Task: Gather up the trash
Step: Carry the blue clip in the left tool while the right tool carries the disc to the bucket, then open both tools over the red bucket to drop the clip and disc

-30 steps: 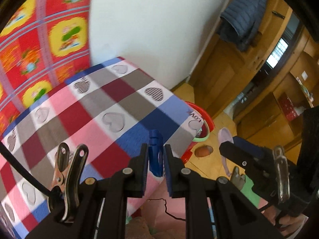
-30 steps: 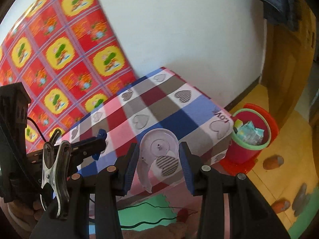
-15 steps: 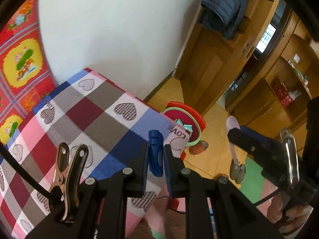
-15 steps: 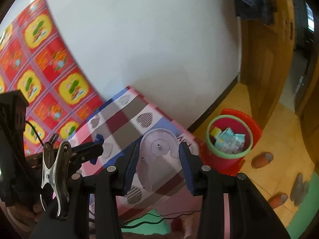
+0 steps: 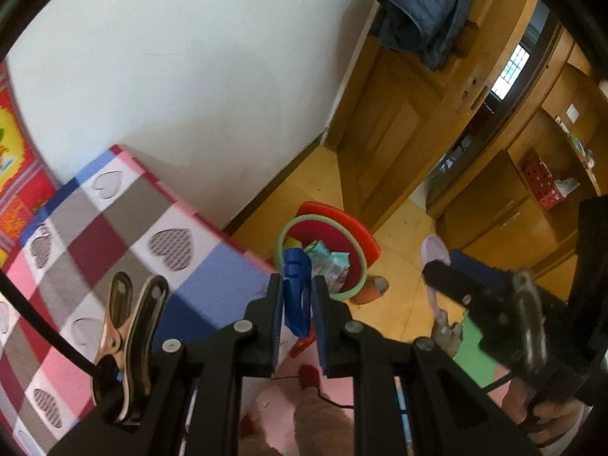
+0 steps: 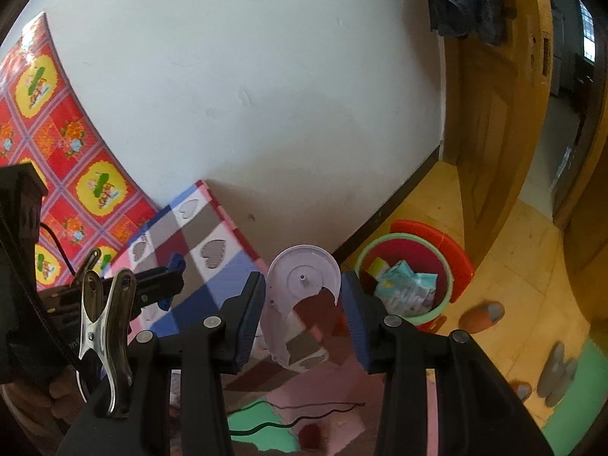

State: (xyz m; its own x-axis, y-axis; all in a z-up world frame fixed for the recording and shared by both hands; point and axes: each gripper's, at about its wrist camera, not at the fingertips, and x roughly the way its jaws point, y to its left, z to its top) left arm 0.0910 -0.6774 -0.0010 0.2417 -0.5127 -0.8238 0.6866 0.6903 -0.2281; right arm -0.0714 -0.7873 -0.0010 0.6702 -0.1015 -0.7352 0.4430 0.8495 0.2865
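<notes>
- Lettering legible nowhere in either view; printed wrapper in the bin too blurred to read.
- Left gripper point(image 5: 297, 304) nearly closed, pinching one blue plastic piece point(image 5: 296, 288) upright between its pads, at the corner of the heart-patterned checked cloth surface point(image 5: 114, 228).
- Right gripper point(image 6: 302, 304) partly open, clamped on one broken pale lilac plastic disc point(image 6: 300, 277) with a small centre peg and a jagged lower edge.
- Red round bin with a green rim point(image 6: 414, 266) on the yellow tiled floor point(image 6: 524, 235) near the wall, holding one pale turquoise printed packet point(image 6: 406, 285) and one yellow-green scrap point(image 6: 378, 266); same bin just beyond the blue piece in the left view.
- Only in the left view: wooden cupboards with a red perforated basket point(image 5: 541, 186), plus the right gripper side-on with a hand beneath it.
- Only in the right view: red-and-yellow floral wall covering point(image 6: 57, 121) in full, and the left gripper side-on with its blue piece.
- Dark blue padded jacket point(image 5: 425, 7) hung over the wooden door point(image 5: 395, 140), seen by both.
- About four slippers scattered on the floor in the right view, among them one orange-and-grey slipper point(image 6: 480, 315).
</notes>
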